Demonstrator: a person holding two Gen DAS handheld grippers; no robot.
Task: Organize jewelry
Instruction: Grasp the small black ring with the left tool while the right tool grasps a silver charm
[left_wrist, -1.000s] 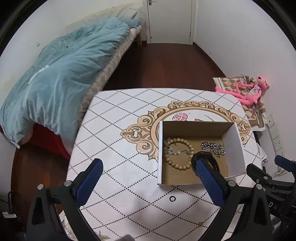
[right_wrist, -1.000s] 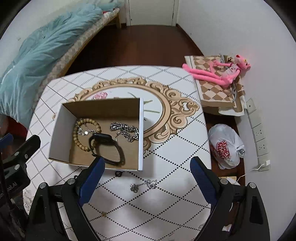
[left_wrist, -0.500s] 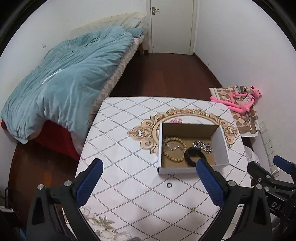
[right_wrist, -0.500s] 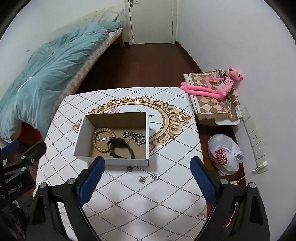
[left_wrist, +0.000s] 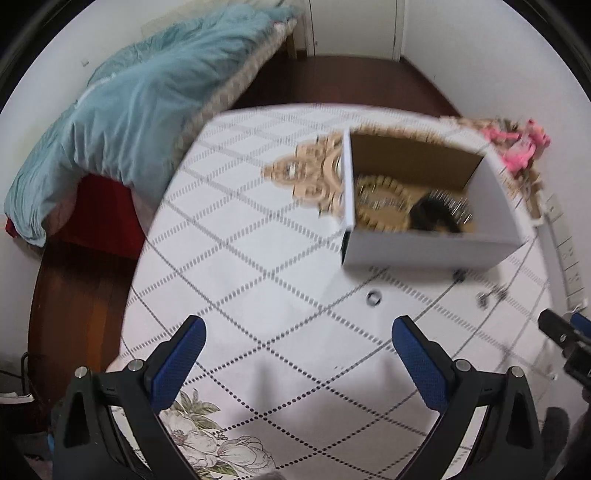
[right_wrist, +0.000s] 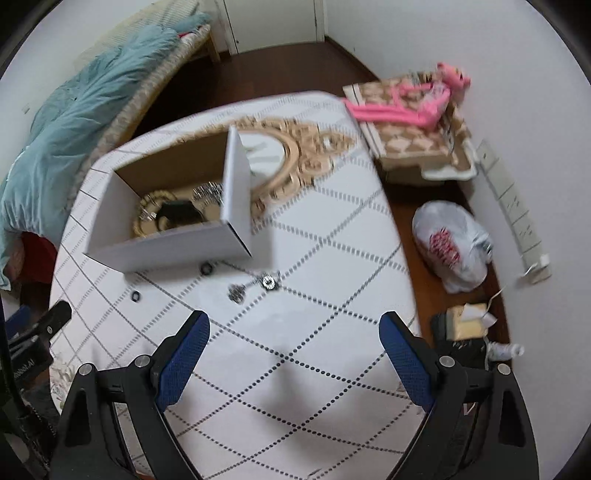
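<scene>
Below my wide-open, empty right tongs (right_wrist: 293, 354) lies the chain (right_wrist: 255, 286); I descend squarely, straddling it; left tongs (left_wrist: 295, 360) likewise gape empty.

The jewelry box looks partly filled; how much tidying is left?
Done: a bead bracelet, a silver chain and a black band lie in the box. In hand: nothing; both jaws are open. Left on the table: two small rings and a chain piece.

A white, brown-lined box (left_wrist: 428, 245) sits on a white, dotted-diamond tablecloth (left_wrist: 258, 280) beside a seemingly teal duvet (left_wrist: 140, 99).
</scene>
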